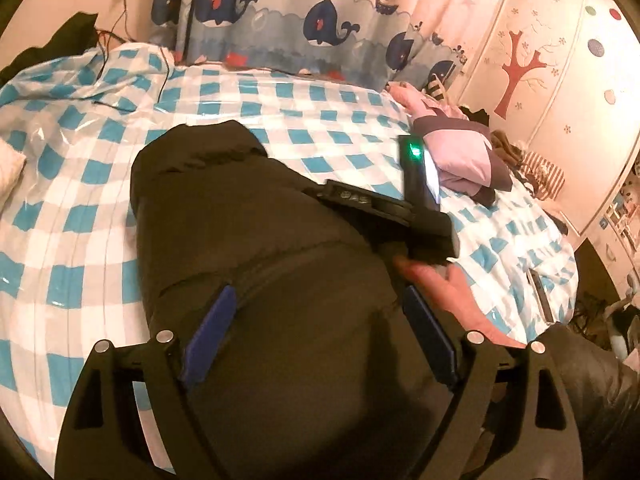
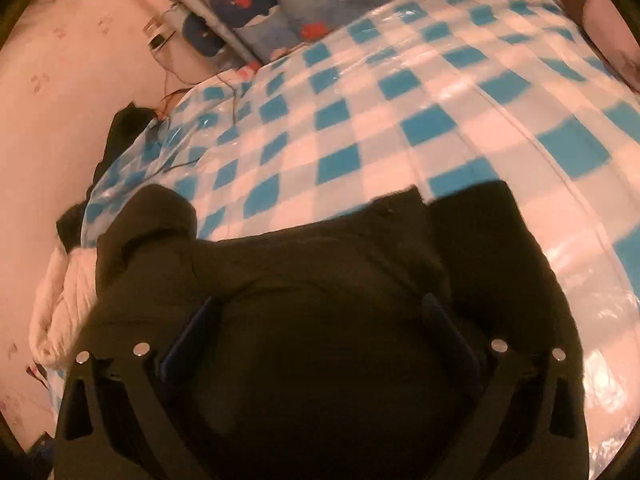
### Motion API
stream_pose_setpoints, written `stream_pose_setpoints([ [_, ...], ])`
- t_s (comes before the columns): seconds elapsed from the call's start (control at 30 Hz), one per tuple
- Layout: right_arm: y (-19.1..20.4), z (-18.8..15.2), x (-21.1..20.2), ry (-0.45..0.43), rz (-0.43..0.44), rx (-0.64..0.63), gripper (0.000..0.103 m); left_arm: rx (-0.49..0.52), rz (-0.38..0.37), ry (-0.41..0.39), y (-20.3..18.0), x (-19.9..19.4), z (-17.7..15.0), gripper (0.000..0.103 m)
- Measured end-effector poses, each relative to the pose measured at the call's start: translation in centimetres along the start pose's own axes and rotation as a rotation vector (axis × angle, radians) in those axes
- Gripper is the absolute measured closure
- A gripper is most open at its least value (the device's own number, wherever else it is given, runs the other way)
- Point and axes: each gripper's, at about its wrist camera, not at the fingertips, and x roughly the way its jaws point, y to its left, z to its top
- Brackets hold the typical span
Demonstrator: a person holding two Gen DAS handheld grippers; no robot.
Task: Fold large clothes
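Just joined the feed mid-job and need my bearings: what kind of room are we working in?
Most likely a child's bedroom. A bed with a blue-and-white checked cover fills the view, a whale-print curtain hangs behind it, and a wardrobe with a tree decal stands beside it. The dark padded jacket lies on the bed.

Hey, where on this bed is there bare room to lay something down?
Bare checked cover lies between the dark jacket and the whale curtain. It is crowded beside the folded clothes pile by the wardrobe.
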Motion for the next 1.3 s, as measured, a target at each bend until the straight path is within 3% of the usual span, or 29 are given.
stream_pose_setpoints([
  [0.07, 0.9, -0.1, -2.1, -0.006, -0.036, -0.051, 0.007, -0.012, 0.019, 0.013, 0.4, 0.2, -0.2, 0.021],
  [0.23, 4.7, -4.5, -12.5, -0.208, -0.006, -0.223, 0.007, -0.020, 0.046, -0.005, 0.5, -0.9, -0.4, 0.021],
  [0.3, 5.5, -6.8, -14.0, -0.254, -0.022, -0.255, 0.007, -0.024, 0.064, -0.015, 0.5, -1.2, -0.6, 0.021],
  [0.4, 5.2, -10.4, -9.5, -0.158, -0.100, -0.326, 0.007, -0.016, 0.107, -0.029, 0.3, -1.4, -0.7, 0.021],
  [0.43, 4.2, -11.0, -8.4, -0.155, -0.061, -0.300, 0.007, -0.008, 0.129, -0.037, 0.1, -1.6, -0.8, 0.021],
  [0.53, 3.9, -10.3, -8.4, -0.094, -0.089, -0.241, 0.007, 0.014, 0.191, -0.064, -0.2, -2.1, -1.0, 0.021],
  [0.6, 4.7, -10.3, -10.1, -0.114, -0.095, -0.256, 0.007, 0.041, 0.233, -0.086, -0.4, -2.7, -1.2, 0.021],
  [0.67, 5.4, -11.0, -13.1, -0.202, -0.097, -0.289, 0.007, 0.070, 0.270, -0.106, -0.8, -3.2, -1.3, 0.021],
  [0.73, 5.0, -11.8, -14.2, -0.240, -0.153, -0.277, 0.007, 0.089, 0.294, -0.123, -1.1, -3.5, -1.3, 0.021],
  [0.77, 4.0, -12.0, -13.0, -0.182, -0.191, -0.245, 0.007, 0.091, 0.295, -0.126, -1.1, -3.6, -1.4, 0.021],
  [0.83, 1.5, -12.6, -9.5, -0.010, -0.092, -0.133, 0.007, 0.089, 0.295, -0.125, -1.2, -3.6, -1.5, 0.021],
  [0.87, 1.3, -12.7, -9.4, -0.002, -0.087, -0.112, 0.007, 0.087, 0.299, -0.126, -1.2, -3.6, -1.5, 0.021],
  [1.0, 3.5, -12.2, -11.2, -0.019, -0.149, -0.174, 0.007, 0.102, 0.324, -0.132, -1.4, -3.9, -1.5, 0.021],
  [1.1, 5.5, -12.3, -14.9, -0.156, -0.156, -0.235, 0.007, 0.095, 0.335, -0.145, -1.3, -4.4, -1.4, 0.020],
  [1.2, 7.4, -12.8, -17.1, -0.232, -0.123, -0.290, 0.007, 0.081, 0.340, -0.153, -1.2, -4.5, -1.2, 0.018],
  [1.23, 7.9, -13.0, -17.1, -0.227, -0.119, -0.311, 0.007, 0.076, 0.341, -0.156, -1.1, -4.6, -1.1, 0.018],
  [1.3, 8.1, -13.7, -14.5, -0.094, -0.138, -0.359, 0.007, 0.073, 0.346, -0.159, -1.2, -4.7, -1.1, 0.017],
])
